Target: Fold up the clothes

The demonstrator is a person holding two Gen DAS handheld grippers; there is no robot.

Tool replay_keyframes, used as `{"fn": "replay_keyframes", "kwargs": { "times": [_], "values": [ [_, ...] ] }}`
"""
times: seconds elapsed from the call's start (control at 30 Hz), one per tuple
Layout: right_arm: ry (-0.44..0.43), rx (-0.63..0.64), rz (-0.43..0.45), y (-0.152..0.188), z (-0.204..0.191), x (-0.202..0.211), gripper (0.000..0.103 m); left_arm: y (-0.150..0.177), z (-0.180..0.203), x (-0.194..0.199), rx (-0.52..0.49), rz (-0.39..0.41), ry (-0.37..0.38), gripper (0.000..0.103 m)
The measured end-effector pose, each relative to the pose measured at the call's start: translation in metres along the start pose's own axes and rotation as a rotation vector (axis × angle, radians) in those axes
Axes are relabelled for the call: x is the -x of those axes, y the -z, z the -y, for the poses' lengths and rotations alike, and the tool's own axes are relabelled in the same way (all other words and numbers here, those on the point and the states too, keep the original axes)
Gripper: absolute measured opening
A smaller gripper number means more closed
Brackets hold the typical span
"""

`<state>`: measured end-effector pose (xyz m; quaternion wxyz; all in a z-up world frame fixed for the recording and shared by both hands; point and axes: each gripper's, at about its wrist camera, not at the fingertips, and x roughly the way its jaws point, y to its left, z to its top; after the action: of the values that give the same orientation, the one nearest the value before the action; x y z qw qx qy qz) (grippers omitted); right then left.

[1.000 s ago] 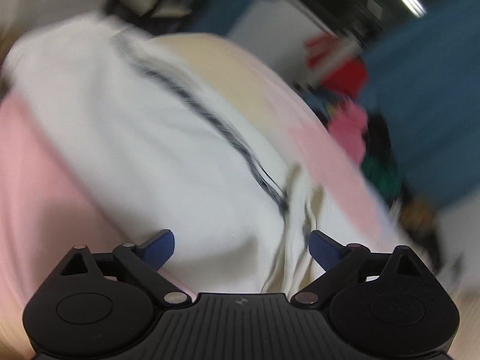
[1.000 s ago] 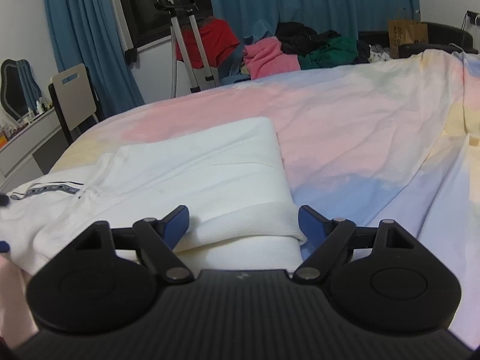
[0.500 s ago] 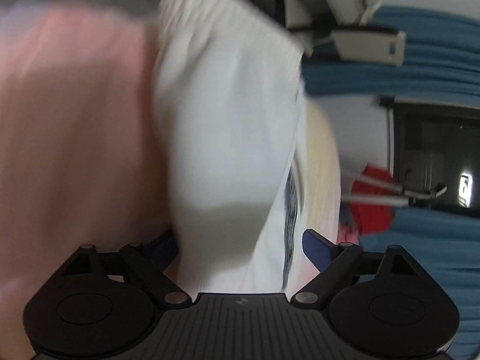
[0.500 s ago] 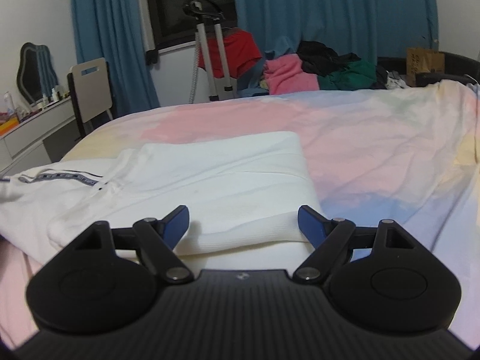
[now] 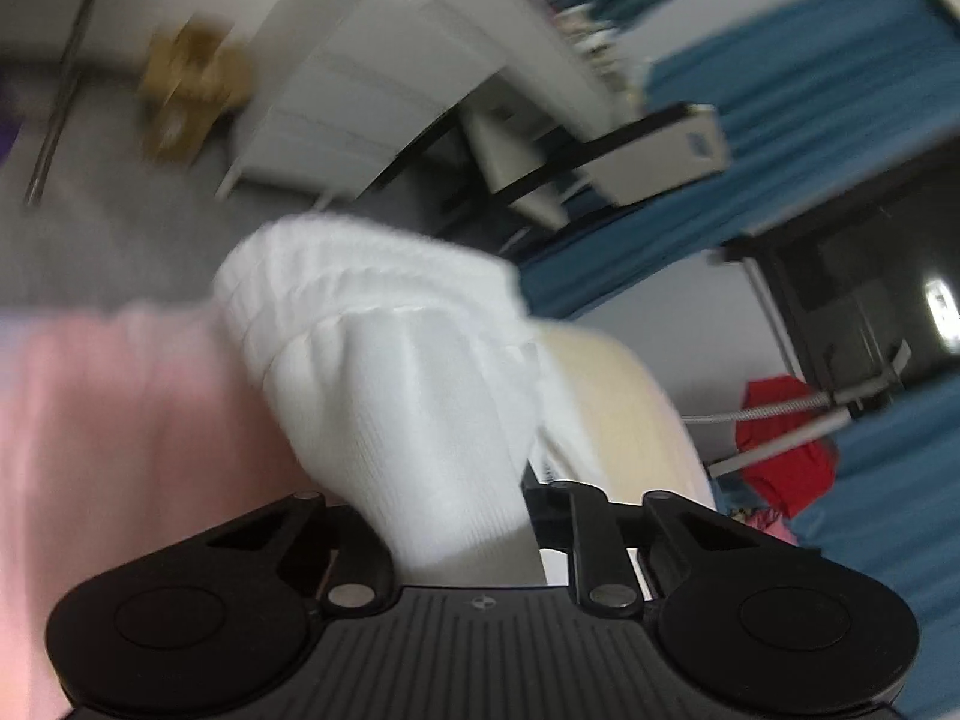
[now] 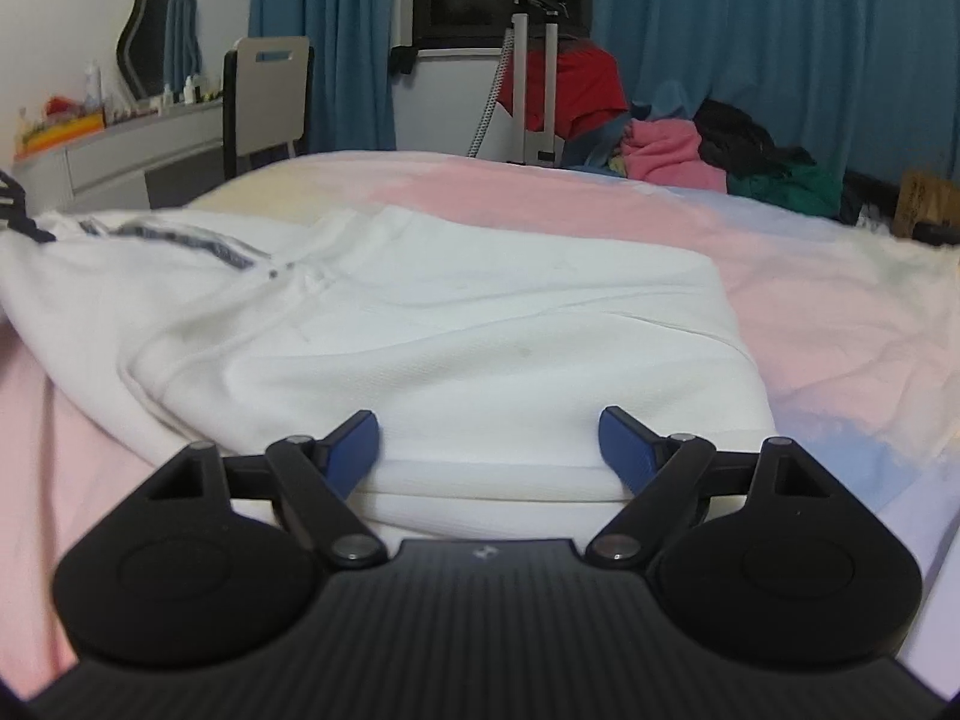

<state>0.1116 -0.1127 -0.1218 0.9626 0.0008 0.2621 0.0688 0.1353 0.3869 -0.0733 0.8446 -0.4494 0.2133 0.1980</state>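
Observation:
A white garment [image 6: 456, 324] with a dark striped trim lies partly folded on the pink and pastel bed sheet [image 6: 840, 312]. My right gripper [image 6: 489, 450] is open, low over the garment's near folded edge, fingers either side of it. In the left wrist view my left gripper [image 5: 462, 516] is shut on a ribbed white cuff of the garment [image 5: 384, 360], which bunches up between the closed-in fingers and hides the tips. The left view is tilted and blurred.
A pile of red, pink, black and green clothes [image 6: 708, 162] sits at the far side of the bed by blue curtains. A garment steamer stand [image 6: 528, 60], a chair [image 6: 270, 96] and a white dresser [image 6: 114, 150] stand beyond the bed's left side.
My left gripper has closed on the white cuff and swung round, tilting its view towards the dresser and floor. My right gripper has edged closer and lower to the folded edge, still open.

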Motion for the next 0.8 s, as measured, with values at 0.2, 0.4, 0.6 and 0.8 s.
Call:
{"fn": "replay_keyframes", "kwargs": {
  "times": [0.2,0.4,0.6,0.8],
  "values": [
    [0.023,-0.133,0.053,-0.009,0.022,0.03,0.081,0.029,0.092,0.034,-0.135,0.154,0.035,0.013],
    [0.067,-0.181,0.136,-0.016,0.049,0.049,0.081,0.086,0.176,0.078,-0.247,0.258,0.118,0.013],
    [0.131,-0.316,0.144,-0.016,0.083,0.054,0.081,0.161,0.259,0.103,-0.338,0.289,0.22,0.013],
    [0.171,-0.501,0.221,-0.013,0.125,0.074,0.081,0.288,0.31,0.103,-0.548,0.281,0.318,0.013]
  ]
}}
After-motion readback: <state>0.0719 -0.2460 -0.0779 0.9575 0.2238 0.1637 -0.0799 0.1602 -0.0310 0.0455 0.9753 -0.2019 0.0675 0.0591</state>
